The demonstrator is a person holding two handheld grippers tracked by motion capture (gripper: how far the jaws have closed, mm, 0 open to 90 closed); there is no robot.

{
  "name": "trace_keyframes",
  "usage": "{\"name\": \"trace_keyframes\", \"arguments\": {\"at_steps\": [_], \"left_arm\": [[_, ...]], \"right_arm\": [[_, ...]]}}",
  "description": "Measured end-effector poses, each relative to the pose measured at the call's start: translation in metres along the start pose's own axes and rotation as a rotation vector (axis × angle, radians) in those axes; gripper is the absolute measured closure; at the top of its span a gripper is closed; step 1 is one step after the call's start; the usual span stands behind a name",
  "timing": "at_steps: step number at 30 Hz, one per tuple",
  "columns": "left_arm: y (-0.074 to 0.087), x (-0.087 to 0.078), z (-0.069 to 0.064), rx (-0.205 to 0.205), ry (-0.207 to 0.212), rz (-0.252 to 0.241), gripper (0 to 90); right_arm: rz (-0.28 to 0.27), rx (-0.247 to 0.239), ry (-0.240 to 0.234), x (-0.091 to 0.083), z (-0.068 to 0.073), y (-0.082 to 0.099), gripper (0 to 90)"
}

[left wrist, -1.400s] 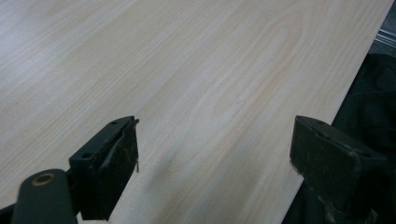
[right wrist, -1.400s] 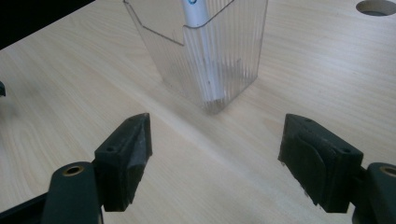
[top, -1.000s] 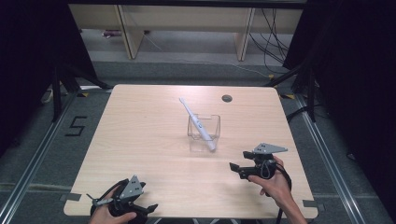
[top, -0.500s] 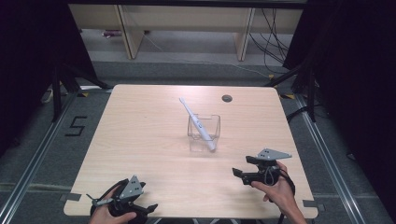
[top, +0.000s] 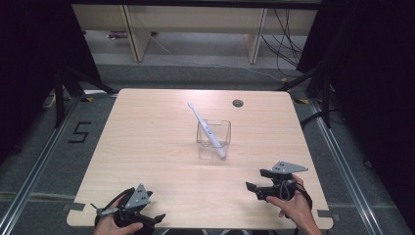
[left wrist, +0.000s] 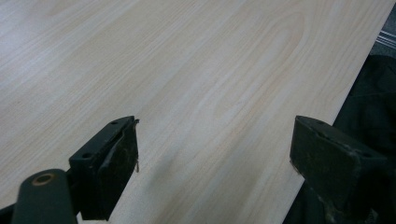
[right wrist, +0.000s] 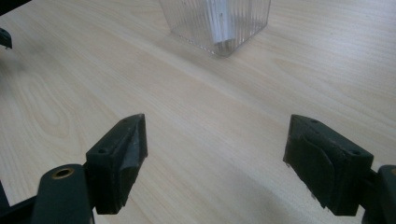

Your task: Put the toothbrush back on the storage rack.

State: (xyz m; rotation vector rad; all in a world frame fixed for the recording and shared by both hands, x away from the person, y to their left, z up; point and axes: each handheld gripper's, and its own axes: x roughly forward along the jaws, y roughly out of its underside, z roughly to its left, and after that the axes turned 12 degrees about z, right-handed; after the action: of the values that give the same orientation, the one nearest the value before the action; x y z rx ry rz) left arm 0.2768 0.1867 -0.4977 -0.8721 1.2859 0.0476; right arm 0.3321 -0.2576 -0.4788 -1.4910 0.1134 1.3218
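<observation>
A clear ribbed square cup (top: pixel 214 140) stands near the middle of the wooden table (top: pixel 147 147), with a white toothbrush (top: pixel 205 128) leaning in it, head up to the far left. The cup's lower part (right wrist: pixel 219 23) shows at the top of the right gripper view. My right gripper (top: pixel 254 185) rests low at the table's front right, open, jaws wide with only bare wood between them (right wrist: pixel 215 154). My left gripper (top: pixel 155 218) sits at the front left edge, also open and holding nothing (left wrist: pixel 215 158).
A small dark round hole (top: pixel 238 103) marks the table's far right. The table's front edge runs close beside the left gripper (left wrist: pixel 327 107). Shelving and cables stand behind the table; dark metal frames flank both sides.
My right gripper has drawn back toward the front edge and slightly right, away from the cup. The left gripper has stayed put.
</observation>
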Motion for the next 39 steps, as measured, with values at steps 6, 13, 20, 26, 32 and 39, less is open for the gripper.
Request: {"name": "trace_keyframes", "arguments": {"at_steps": [6,13,20,26,32,39], "left_arm": [[0.000,0.000,0.000,-0.001,0.000,0.001,14.7],[0.000,0.000,0.000,0.002,0.000,0.000,14.7],[0.000,0.000,0.000,-0.002,-0.002,0.001,14.7],[0.000,0.000,0.000,0.000,0.004,-0.002,14.7],[0.000,0.000,0.000,0.001,-0.002,0.002,14.7],[0.000,0.000,0.001,-0.001,-0.004,-0.001,14.7]], "right_arm": [[0.021,-0.045,0.024,-0.001,0.000,0.004,21.5],[0.036,-0.049,0.035,-0.004,0.004,0.009,16.8],[0.023,-0.087,0.049,-0.008,0.003,0.014,15.8],[0.033,-0.046,0.074,-0.012,0.004,0.022,15.9],[0.038,-0.050,0.090,-0.015,0.005,0.026,16.1],[0.041,-0.070,0.098,-0.018,0.003,0.029,16.3]]}}
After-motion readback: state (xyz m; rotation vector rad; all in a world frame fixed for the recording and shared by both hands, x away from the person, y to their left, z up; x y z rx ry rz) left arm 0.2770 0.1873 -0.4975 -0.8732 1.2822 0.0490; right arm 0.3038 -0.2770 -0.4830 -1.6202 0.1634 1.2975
